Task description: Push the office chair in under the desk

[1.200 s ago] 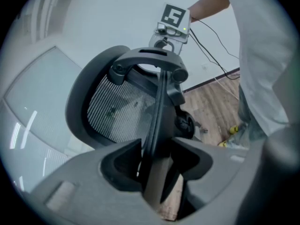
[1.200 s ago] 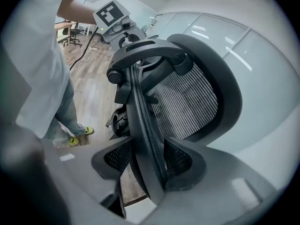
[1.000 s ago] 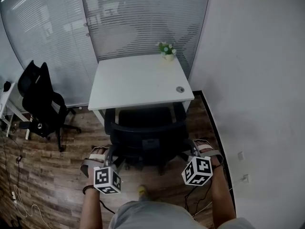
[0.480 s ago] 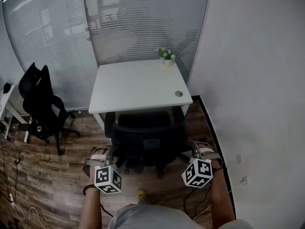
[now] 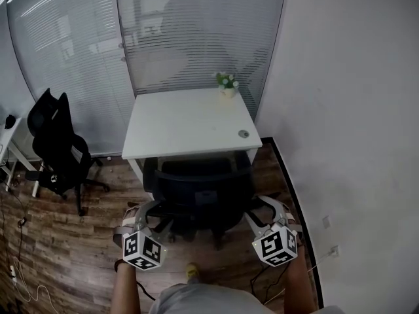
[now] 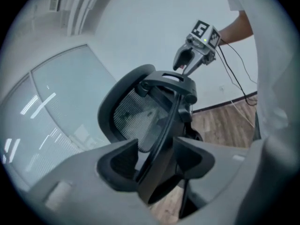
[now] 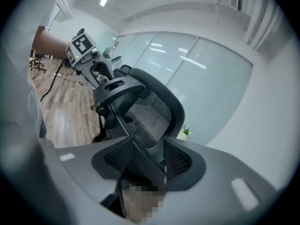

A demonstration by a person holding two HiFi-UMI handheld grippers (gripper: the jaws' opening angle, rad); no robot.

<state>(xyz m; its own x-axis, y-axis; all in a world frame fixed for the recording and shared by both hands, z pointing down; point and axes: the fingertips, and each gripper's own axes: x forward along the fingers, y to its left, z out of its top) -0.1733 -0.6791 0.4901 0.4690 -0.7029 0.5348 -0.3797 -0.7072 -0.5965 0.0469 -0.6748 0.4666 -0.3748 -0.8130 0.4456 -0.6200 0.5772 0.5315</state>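
Note:
A black mesh office chair [image 5: 196, 188] stands with its seat under the front edge of the white desk [image 5: 186, 120], its backrest toward me. My left gripper [image 5: 145, 209] is at the backrest's left edge. In the left gripper view its jaws are opening around the backrest rim [image 6: 161, 125], which runs between them with a gap on each side. My right gripper [image 5: 265, 207] is at the right edge. Its fingers are spread, and the rim [image 7: 140, 139] lies between them in the right gripper view.
A second black chair [image 5: 59, 142] stands at the left by the glass wall with blinds. A small potted plant [image 5: 227, 84] sits at the desk's back corner. A white wall [image 5: 340, 110] closes the right side. Cables [image 5: 19, 267] lie on the wooden floor.
Both grippers have drawn back a little toward me and their fingers have spread apart. The chair stays under the desk's front edge.

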